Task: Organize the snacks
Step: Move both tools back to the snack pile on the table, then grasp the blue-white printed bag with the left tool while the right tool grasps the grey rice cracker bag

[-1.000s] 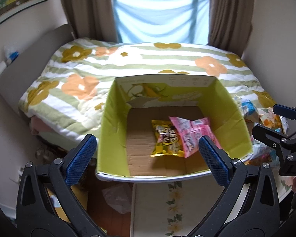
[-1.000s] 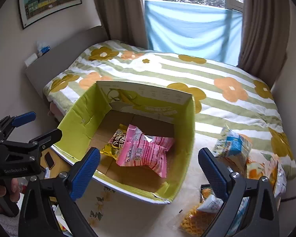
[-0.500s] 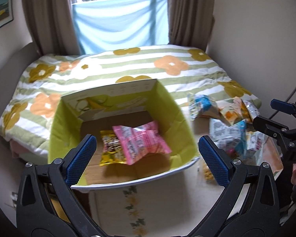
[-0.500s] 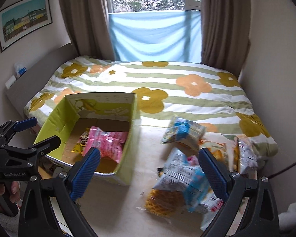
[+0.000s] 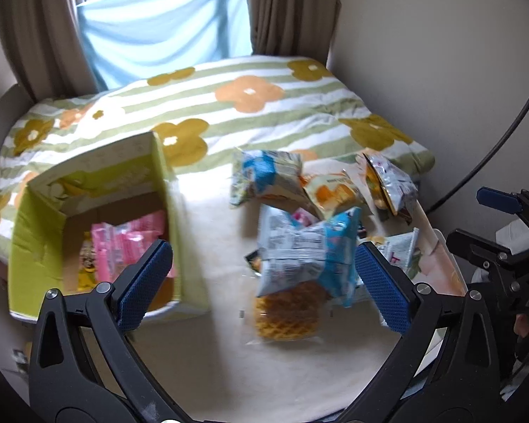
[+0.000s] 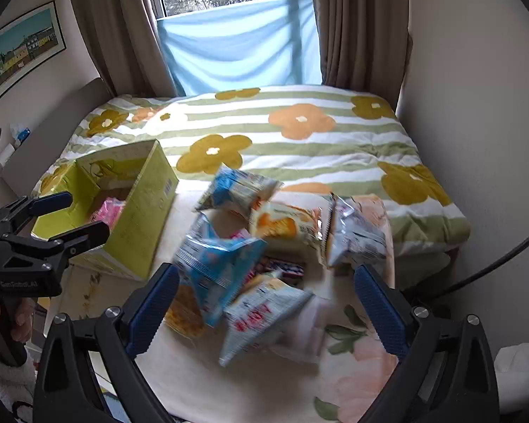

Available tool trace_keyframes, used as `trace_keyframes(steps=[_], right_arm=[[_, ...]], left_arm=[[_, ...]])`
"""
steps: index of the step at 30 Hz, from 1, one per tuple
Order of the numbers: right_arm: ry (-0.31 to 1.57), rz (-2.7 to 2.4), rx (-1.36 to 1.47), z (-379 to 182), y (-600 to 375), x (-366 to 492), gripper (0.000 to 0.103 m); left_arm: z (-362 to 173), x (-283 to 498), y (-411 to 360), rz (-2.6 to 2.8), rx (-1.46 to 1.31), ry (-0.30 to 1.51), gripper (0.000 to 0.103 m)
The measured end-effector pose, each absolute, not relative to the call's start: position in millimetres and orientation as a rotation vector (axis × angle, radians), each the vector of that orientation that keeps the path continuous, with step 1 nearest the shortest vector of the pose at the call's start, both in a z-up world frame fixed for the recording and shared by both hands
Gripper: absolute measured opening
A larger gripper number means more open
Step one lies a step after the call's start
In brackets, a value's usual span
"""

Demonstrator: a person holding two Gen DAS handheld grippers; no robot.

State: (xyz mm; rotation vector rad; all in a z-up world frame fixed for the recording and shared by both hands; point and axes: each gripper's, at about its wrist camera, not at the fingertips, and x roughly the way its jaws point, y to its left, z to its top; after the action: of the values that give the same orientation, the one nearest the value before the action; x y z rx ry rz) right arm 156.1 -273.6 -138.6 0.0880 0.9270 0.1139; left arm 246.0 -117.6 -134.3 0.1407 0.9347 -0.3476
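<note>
Gaping empty, two grippers, left (image 5: 261, 283) and right (image 6: 266, 303), over seven-odd loose snack packets (image 6: 218, 264); two packets in one box (image 5: 35, 232).

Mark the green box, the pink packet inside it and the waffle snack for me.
green box (image 5: 35, 246), left wrist view, on its inner left wall.
pink packet (image 5: 123, 243), left wrist view, on its middle.
waffle snack (image 5: 287, 315), left wrist view, on the waffle below the blue bag.

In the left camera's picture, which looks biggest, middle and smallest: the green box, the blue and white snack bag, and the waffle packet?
1. Green box.
2. Blue and white snack bag.
3. Waffle packet, partly hidden under the bag, so unsure.
</note>
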Motion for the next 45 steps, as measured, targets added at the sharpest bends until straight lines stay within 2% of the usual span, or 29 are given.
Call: trace_keyframes(steps=[8, 18, 27, 29, 31, 34, 37, 45], right_arm=[[1.013, 0.205, 0.138, -176.7, -309.2, 158.4, 0.099], [1.089, 0.239, 0.237, -218.3, -311.2, 167.3, 0.099], [1.104, 0.254, 0.285, -234.6, -299.5, 174.8, 0.099], [1.11, 0.254, 0.285, -236.5, -296.9, 175.0, 0.099], [1.12, 0.249, 0.293, -238.7, -294.6, 175.4, 0.099], [1.129, 0.239, 0.297, -241.4, -291.6, 175.5, 0.099], [1.136, 0.233, 0.3, -245.0, -287.9, 177.6, 0.099], [1.146, 0.249, 0.29, -252.4, -272.1, 185.8, 0.099]], left_arm=[[-185.4, 266.1, -176.2, -0.337, 0.198, 1.067, 0.103], [-253.1, 293.4, -199.3, -0.343, 0.288, 1.235, 0.103], [-267.7, 306.7, -186.4, -0.388, 0.29, 1.254, 0.102], [-269.1, 309.7, -183.9, -0.406, 0.274, 1.26, 0.097], [-271.4, 311.9, -182.3, -0.405, 0.282, 1.265, 0.081], [-275.2, 315.7, -178.9, -0.419, 0.281, 1.279, 0.075], [-273.7, 317.1, -175.7, -0.432, 0.271, 1.278, 0.071], [-258.1, 312.7, -165.8, -0.449, 0.242, 1.255, 0.07]])
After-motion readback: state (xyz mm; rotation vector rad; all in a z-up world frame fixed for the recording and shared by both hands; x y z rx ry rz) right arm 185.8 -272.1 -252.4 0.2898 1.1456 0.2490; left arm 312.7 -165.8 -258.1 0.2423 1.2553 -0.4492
